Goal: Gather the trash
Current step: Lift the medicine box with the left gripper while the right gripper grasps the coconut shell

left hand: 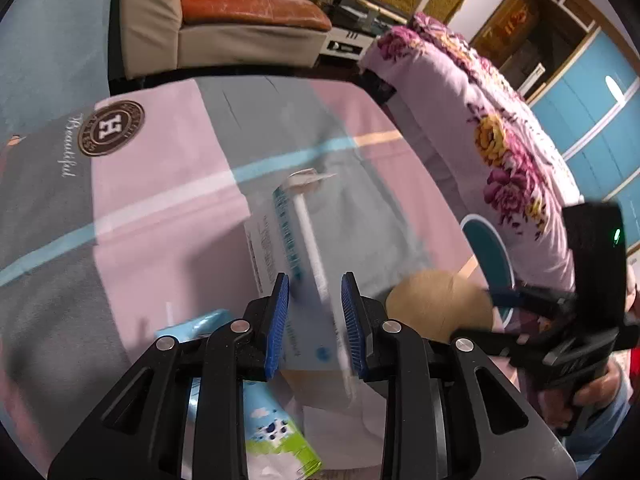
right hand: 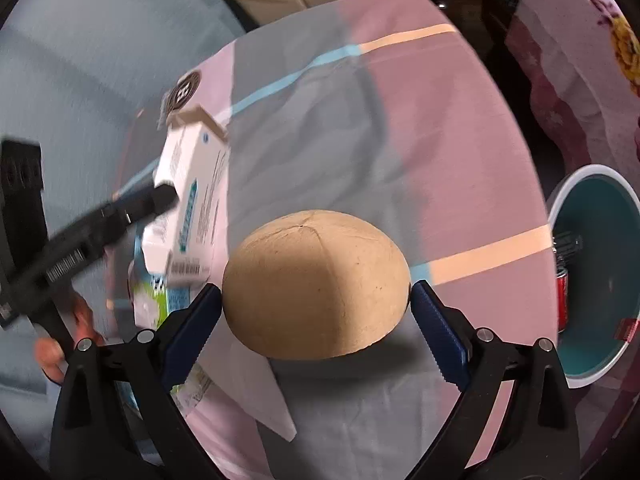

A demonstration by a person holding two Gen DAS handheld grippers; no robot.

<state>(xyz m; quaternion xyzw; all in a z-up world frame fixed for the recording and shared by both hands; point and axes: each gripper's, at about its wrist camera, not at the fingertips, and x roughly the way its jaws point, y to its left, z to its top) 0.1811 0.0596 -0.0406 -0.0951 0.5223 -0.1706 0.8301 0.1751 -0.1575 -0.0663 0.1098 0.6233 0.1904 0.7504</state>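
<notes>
A white medicine box (left hand: 304, 248) with blue print hangs tilted above the table, with my left gripper (left hand: 314, 300) shut on it. The right wrist view shows the same box (right hand: 192, 184) pinched at its side by the left gripper's fingers (right hand: 160, 198). My right gripper (right hand: 316, 296) stands wide, its blue pads (right hand: 436, 328) on either side of a tan domed object (right hand: 316, 284) that rests on the table, close to its sides without squeezing it. A blue and green milk carton (left hand: 276, 432) lies under the box.
A pink, grey and blue cloth (right hand: 420, 120) covers the table. A teal bin (right hand: 600, 240) with a white rim stands off the table's right edge, a red can (right hand: 563, 296) inside. White paper (right hand: 260, 392) lies under the dome. A floral blanket (left hand: 500, 128) is at the right.
</notes>
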